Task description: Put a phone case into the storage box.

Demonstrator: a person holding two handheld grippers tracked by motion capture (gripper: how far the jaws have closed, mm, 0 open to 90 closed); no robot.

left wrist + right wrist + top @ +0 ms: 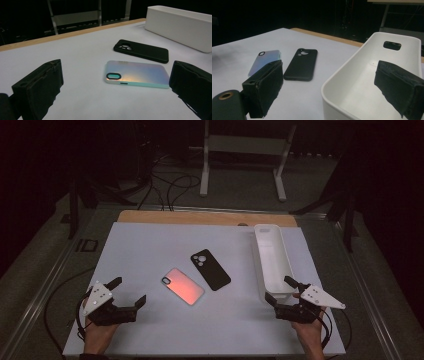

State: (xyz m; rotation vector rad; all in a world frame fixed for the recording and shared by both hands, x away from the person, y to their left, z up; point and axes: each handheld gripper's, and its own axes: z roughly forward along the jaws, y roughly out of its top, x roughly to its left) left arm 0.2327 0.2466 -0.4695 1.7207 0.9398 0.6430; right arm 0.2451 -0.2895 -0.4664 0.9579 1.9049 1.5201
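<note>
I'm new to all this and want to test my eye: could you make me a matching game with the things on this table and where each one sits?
Things:
1. iridescent phone case
2. black phone case
3. white bin
4. left gripper

Places or states:
A. along the table's right side, empty
B. near the table's left front corner, jaws open
C. mid-table, camera holes toward the far edge
D. mid-table, shimmering pink, left of the dark case

Pairs: 1-D, 2-C, 3-A, 4-B

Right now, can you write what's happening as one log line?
left tool: open, empty | right tool: open, empty, at white bin | shiny phone case, black phone case: flat on table, untouched
</note>
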